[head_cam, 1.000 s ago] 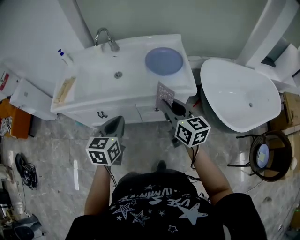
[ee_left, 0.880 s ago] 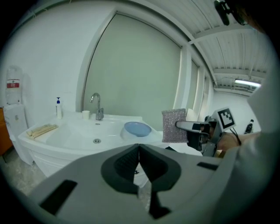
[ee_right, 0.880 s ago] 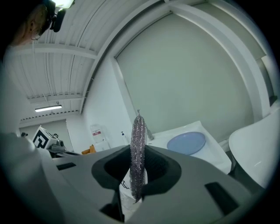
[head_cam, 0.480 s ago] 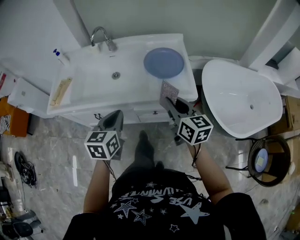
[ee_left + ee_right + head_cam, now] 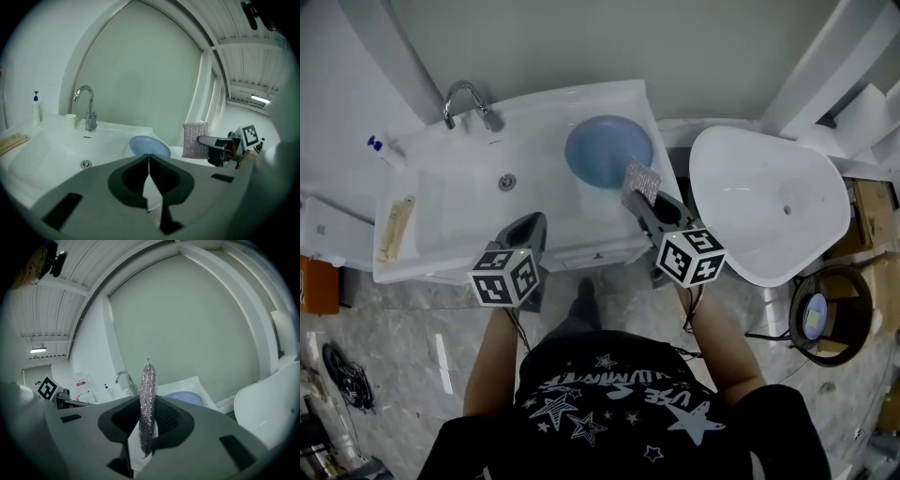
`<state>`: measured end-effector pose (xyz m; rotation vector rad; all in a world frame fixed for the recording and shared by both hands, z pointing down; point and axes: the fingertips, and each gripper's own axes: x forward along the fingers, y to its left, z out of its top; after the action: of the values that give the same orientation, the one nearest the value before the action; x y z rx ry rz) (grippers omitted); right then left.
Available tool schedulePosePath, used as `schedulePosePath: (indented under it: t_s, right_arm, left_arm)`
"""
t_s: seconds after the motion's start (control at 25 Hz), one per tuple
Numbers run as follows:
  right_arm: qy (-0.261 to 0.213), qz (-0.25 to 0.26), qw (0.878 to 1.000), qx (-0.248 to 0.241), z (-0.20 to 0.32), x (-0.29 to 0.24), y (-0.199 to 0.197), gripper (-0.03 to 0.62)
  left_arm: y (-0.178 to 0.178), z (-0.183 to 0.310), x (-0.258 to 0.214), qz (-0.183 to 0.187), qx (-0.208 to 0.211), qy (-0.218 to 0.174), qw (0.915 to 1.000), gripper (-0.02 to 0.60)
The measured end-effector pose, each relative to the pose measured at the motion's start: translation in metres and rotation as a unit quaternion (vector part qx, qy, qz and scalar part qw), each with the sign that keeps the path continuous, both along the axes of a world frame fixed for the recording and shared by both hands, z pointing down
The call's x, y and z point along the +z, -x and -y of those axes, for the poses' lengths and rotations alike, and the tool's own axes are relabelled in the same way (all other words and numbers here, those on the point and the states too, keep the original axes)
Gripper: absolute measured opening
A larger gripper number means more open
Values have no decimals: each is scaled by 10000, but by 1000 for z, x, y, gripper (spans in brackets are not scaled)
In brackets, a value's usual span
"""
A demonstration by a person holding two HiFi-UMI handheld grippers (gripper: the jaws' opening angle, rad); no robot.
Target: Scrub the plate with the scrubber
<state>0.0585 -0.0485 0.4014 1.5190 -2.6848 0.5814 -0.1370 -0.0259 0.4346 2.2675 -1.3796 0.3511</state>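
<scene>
A blue plate (image 5: 607, 152) lies on the right side of the white washbasin top (image 5: 441, 239); it also shows in the left gripper view (image 5: 149, 146) and the right gripper view (image 5: 183, 398). My right gripper (image 5: 637, 200) is shut on a silver mesh scrubber (image 5: 641, 181), which stands upright between the jaws (image 5: 148, 404) just in front of the plate's near rim. The left gripper (image 5: 527, 225) is shut and empty (image 5: 148, 157), over the basin's front edge to the plate's left. From there the scrubber (image 5: 195, 139) shows at the right.
A chrome faucet (image 5: 469, 98) and a drain (image 5: 507, 182) sit behind the left gripper. A pump bottle (image 5: 382, 150) and a wooden brush (image 5: 397, 228) are at the basin's left. A large white bowl-shaped tub (image 5: 769, 202) stands right of the basin.
Both grippers have moved forward from over the floor to the basin's front edge. The scrubber is now close to the plate. Both jaws stay shut.
</scene>
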Motion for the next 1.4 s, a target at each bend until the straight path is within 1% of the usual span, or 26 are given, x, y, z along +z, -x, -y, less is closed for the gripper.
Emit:
schedulePosePath:
  t_s: [0.08, 0.16, 0.24, 0.4, 0.48, 0.52, 0.6, 0.64, 0.68, 0.72, 0.84, 0.92, 1.12, 1.28, 1.4]
  right_arm:
    - [19, -69, 10000, 63, 22, 1, -1, 83]
    - [62, -105, 9999, 109, 42, 3, 0, 83]
    - [150, -110, 9997, 166, 58, 5, 2, 83]
    - [254, -160, 9991, 284, 85, 8, 7, 83]
    - [293, -188, 9988, 330, 98, 10, 8, 83]
    - [313, -212, 9986, 358, 104, 12, 8, 83]
    - [354, -242, 9981, 443, 116, 15, 6, 83]
    - [373, -248, 9978, 494, 121, 16, 5, 83]
    - [388, -258, 9975, 539, 126, 17, 5, 83]
    - [399, -277, 9972, 575, 130, 18, 5, 83]
    - [411, -362, 9964, 647, 139, 21, 7, 83]
    - [426, -385, 9960, 679, 144, 22, 7, 83]
    - [519, -494, 9953, 657, 151, 25, 4, 83]
    - [542, -548, 9953, 578, 158, 25, -3, 83]
    - [542, -583, 9958, 445, 166, 27, -8, 83]
  left_arm:
    - [-3, 24, 3, 9, 77, 51, 10000, 15]
    - [-2, 46, 9, 27, 69, 127, 9999, 15]
    - [0, 64, 18, 13, 27, 259, 9997, 15]
    - [3, 95, 38, 43, 86, 553, 9984, 17]
    - [4, 109, 45, -29, 108, 692, 9975, 18]
    - [3, 116, 48, -150, 109, 783, 9968, 41]
    - [1, 128, 53, -559, 105, 1048, 9929, 234]
    - [0, 134, 56, -743, 94, 1185, 9901, 255]
    - [0, 140, 59, -832, 86, 1289, 9881, 255]
    - [0, 146, 63, -821, 102, 1356, 9873, 256]
    - [-5, 159, 73, -618, 294, 1467, 9868, 264]
    - [-11, 167, 77, -552, 432, 1522, 9859, 270]
    - [-31, 182, 85, -575, 639, 1644, 9827, 275]
    - [-42, 188, 95, -412, 637, 1815, 9805, 273]
    - [-46, 196, 105, -309, 474, 1950, 9792, 270]
